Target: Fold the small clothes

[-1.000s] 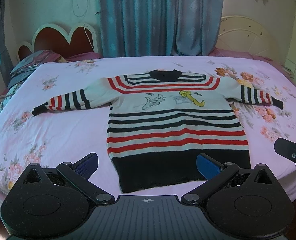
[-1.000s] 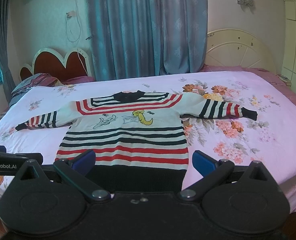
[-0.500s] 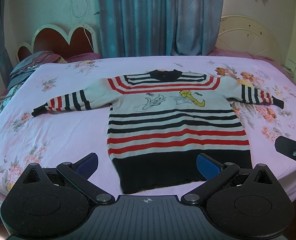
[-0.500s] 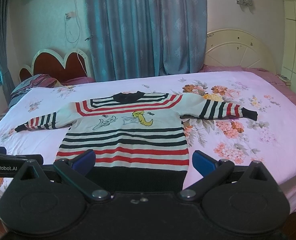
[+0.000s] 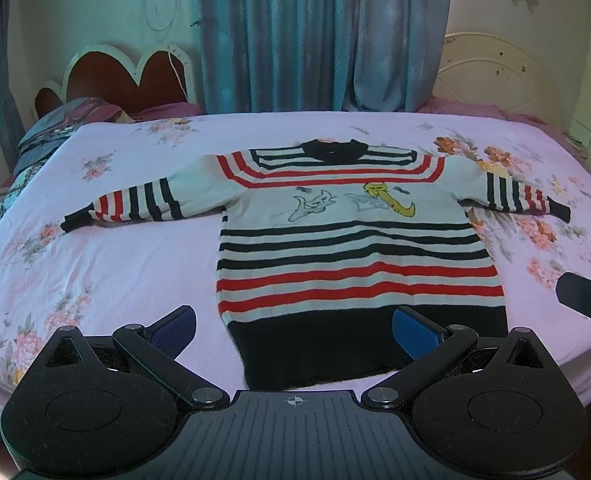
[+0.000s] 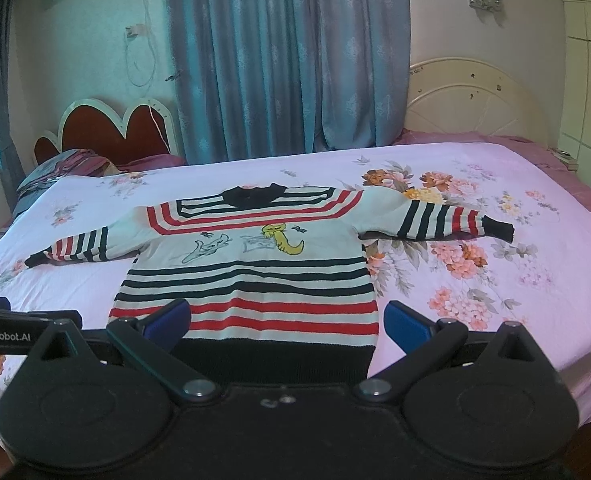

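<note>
A small striped sweater (image 5: 351,248) in white, black and red, with cartoon figures on the chest, lies flat and face up on the bed, both sleeves spread out sideways. It also shows in the right wrist view (image 6: 251,268). My left gripper (image 5: 295,330) is open and empty, held just short of the sweater's black hem. My right gripper (image 6: 287,322) is open and empty, also in front of the hem. Neither touches the cloth.
The bed has a pink floral sheet (image 5: 95,264). Bedding is piled by the red headboard (image 5: 59,128) at the far left. Blue curtains (image 5: 319,36) hang behind. A cream headboard (image 6: 471,108) stands at the far right. The right gripper's edge (image 5: 587,300) shows at the right.
Both views have shifted very slightly; the sweater sits a touch higher in the right wrist view. Nothing was grasped or moved.
</note>
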A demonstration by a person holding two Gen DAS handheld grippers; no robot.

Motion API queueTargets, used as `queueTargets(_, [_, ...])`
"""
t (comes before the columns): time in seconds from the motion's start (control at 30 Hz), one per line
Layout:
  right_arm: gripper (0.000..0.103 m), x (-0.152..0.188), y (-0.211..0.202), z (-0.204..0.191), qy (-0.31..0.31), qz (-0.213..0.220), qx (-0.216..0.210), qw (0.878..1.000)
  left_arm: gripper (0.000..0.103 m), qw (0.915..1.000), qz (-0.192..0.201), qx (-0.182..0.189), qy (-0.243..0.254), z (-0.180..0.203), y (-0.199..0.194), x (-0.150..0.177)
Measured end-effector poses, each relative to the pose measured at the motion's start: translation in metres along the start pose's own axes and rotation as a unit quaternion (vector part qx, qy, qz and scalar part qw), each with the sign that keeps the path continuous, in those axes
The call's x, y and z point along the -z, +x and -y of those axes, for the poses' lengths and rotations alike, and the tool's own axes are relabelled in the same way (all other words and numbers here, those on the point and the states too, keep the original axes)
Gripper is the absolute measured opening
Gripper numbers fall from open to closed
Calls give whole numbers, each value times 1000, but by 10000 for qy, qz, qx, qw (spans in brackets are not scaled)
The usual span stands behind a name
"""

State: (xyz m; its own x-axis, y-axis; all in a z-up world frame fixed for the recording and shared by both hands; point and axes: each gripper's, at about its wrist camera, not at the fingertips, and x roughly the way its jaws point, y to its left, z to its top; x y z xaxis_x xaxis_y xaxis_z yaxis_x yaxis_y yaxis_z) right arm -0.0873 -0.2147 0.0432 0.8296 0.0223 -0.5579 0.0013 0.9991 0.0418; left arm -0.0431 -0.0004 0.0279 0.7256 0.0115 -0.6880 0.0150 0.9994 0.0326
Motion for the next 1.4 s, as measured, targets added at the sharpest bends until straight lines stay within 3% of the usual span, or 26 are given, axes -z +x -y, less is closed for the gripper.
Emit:
queueTargets(0.67, [102, -14, 38, -3, -111, -150, 290, 9994, 103, 9999, -67, -81, -96, -13, 47, -27])
queueTargets(0.87, [102, -21, 61, 9, 102, -266, 293, 9992, 103, 9999, -110, -69, -76, -9, 75, -43])
queueTargets(1.07, [102, -34, 89, 30, 357, -106, 285, 9989, 103, 9997, -188, -53, -158, -3, 108, -61])
queueTargets(1.4, [100, -59, 142, 72, 528, -118, 464, 9975, 103, 9994, -294, -80, -163, 28, 168, -96])
